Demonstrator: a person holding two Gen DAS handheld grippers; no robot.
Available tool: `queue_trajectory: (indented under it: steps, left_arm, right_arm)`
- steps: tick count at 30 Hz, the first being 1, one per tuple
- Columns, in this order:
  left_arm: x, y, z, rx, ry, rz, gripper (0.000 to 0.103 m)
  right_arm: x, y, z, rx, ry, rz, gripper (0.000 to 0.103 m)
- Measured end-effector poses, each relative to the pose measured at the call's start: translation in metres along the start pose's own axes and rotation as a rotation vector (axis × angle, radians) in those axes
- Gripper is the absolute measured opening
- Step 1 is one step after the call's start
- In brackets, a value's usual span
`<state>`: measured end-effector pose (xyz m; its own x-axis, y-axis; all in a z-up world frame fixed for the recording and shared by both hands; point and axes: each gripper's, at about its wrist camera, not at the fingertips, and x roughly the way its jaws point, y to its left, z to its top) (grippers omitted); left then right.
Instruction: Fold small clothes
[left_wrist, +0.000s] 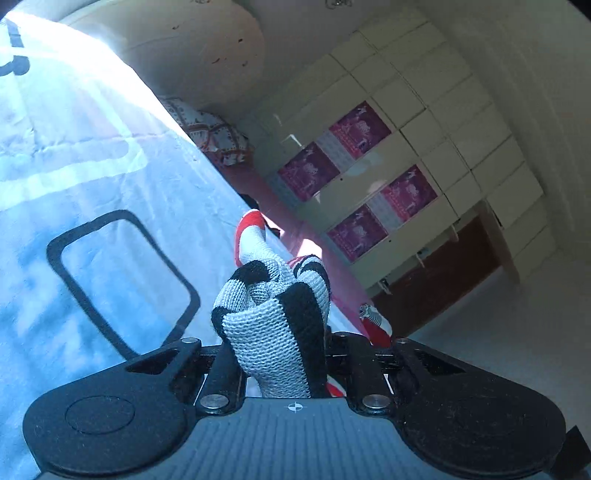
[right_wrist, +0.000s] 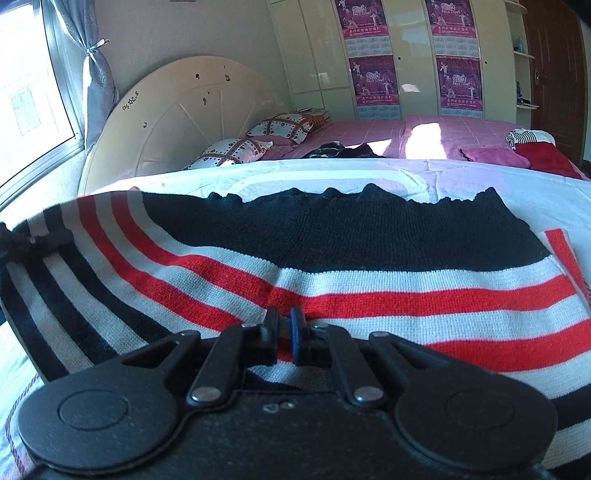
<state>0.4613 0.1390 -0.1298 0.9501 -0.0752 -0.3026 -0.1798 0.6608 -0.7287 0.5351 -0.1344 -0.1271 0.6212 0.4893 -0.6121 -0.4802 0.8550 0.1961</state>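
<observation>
sweater (right_wrist: 332, 273), knit w/ black, white & red stripes, lies spread on white sheet (right_wrist: 480, 177) that covers near part of the bed; sheet is the landmark here. its black band w/ wavy scalloped edge runs along the far side, stripes curve toward the left where a corner is lifted. right gripper (right_wrist: 284, 341) sits low at the sweater's near edge, jaws closed down to a thin slit w/ striped knit pinched between the pads. left gripper (left_wrist: 277, 362) seen from its own cam: fingertips hidden behind a bunched wad of black/white knit, jaws drawn nearly together on that wad, fabric raised off the sheet w/ a red-striped part trailing beyond. in that tilted view the sheet fills the left side, w/ a black rounded-rectangle print (left_wrist: 122, 280) on it, & its edge runs diagonally just past the bunched cloth; floor beyond that edge looks bare. past the sheet's far edge: pink bedspread (right_wrist: 461, 129), dark clothes (right_wrist: 340, 149) just beyond it, red cloth (right_wrist: 546, 158) & a small striped item at far right, patterned pillows (right_wrist: 258, 142) toward the round headboard (right_wrist: 177, 118). cupboards w/ purple posters (right_wrist: 373, 79) stand well behind. sheet to the right of the sweater is free.
</observation>
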Motion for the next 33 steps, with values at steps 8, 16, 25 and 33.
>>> queue_trajectory:
  steps: [8,16,25,33]
  left_arm:
    - [0.0,-0.084,0.016,0.197,0.03,-0.102,0.016]
    - [0.022,-0.192,-0.015,0.513,0.183,-0.157,0.016]
    - [0.07,-0.242,-0.157,0.873,0.488,-0.101,0.037]
    - [0.001,-0.254,-0.12,0.763,0.475,-0.232,0.09]
  right_arm:
    - [-0.001,-0.002,0.0,0.006,-0.001,0.011,0.004]
    - [-0.08,-0.08,-0.008,0.287,-0.144,0.011,0.014]
    - [-0.174,-0.193,-0.055,0.524,-0.192,-0.139,0.025]
    - [-0.189,-0.206,-0.056,0.608,-0.239,-0.031,0.05]
